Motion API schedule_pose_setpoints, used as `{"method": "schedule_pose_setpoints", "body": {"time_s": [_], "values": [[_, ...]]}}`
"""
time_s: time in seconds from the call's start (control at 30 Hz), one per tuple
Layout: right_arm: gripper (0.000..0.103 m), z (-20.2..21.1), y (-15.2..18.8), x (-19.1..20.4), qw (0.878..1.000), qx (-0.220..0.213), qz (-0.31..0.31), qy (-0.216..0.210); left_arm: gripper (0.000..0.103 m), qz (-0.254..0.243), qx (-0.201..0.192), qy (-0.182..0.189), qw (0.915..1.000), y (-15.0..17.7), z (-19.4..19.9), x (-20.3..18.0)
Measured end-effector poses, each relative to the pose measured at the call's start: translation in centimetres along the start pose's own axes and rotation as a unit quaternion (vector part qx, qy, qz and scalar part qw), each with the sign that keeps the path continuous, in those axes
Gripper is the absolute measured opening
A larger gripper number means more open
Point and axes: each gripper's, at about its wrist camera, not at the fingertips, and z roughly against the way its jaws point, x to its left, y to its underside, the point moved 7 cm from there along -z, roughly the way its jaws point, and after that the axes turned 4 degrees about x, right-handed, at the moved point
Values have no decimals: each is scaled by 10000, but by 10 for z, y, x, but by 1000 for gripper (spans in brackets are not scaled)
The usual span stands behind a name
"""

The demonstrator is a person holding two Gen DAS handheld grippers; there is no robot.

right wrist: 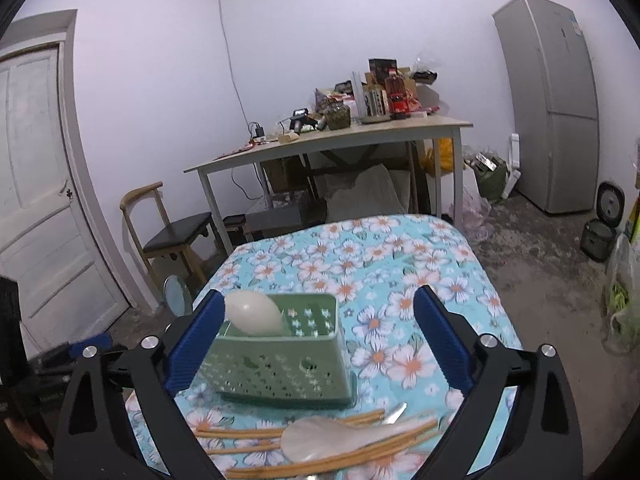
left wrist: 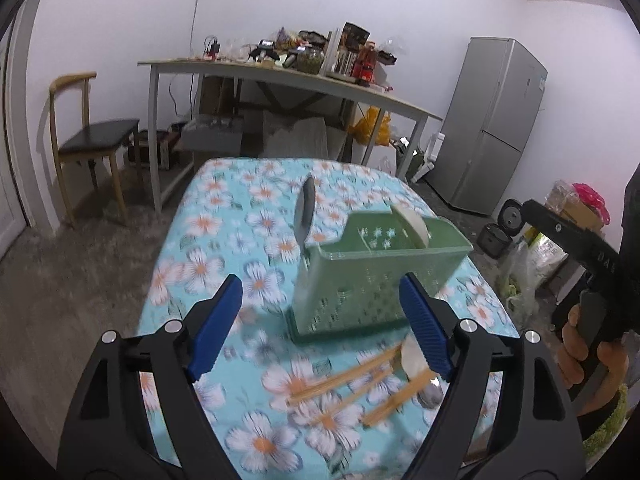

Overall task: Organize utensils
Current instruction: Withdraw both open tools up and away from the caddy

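A green perforated utensil caddy [left wrist: 372, 276] stands on the floral tablecloth. A metal spoon [left wrist: 305, 208] stands upright at its left end and a white spoon [left wrist: 412, 224] leans in its right compartment. My left gripper [left wrist: 320, 284] is open just short of the caddy, nothing between its blue pads. In the right wrist view the caddy [right wrist: 280, 360] with the white spoon [right wrist: 254, 314] sits between the wide-open fingers of my right gripper [right wrist: 320, 298], untouched. Wooden chopsticks [right wrist: 248, 432], another white spoon [right wrist: 320, 436] and a metal utensil [right wrist: 394, 412] lie in front of the caddy.
The floral table [right wrist: 400, 248] ends close behind the caddy. Beyond stand a wooden chair [right wrist: 176, 236], a cluttered long desk [right wrist: 328, 140], a grey fridge [right wrist: 556, 104] and a white door [right wrist: 36, 184]. A hand [left wrist: 576, 352] holds the right tool's black body [left wrist: 580, 252].
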Motion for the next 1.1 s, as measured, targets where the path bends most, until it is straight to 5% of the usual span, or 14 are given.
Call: {"method": "schedule_pose_setpoints", "body": {"time_s": [0.13,0.33,0.67,0.8,1.1], "values": [[96,3,10,-5,9997,148,-113,172,82,172,262,295,9991,24,-1,-4],[97,-7,24,-17,9922,667,39,1052,88,197,689,499,9962,52,-6,-16],[96,-12,37,-39,9712,1341,503,1906,95,12,695,318,9971,63,3,-19],[96,-5,35,-45,9652,1218,631,2226,95,-62,708,371,9968,65,6,-21],[96,19,24,-48,9808,798,403,1732,95,69,880,713,9935,72,2,-22]]}}
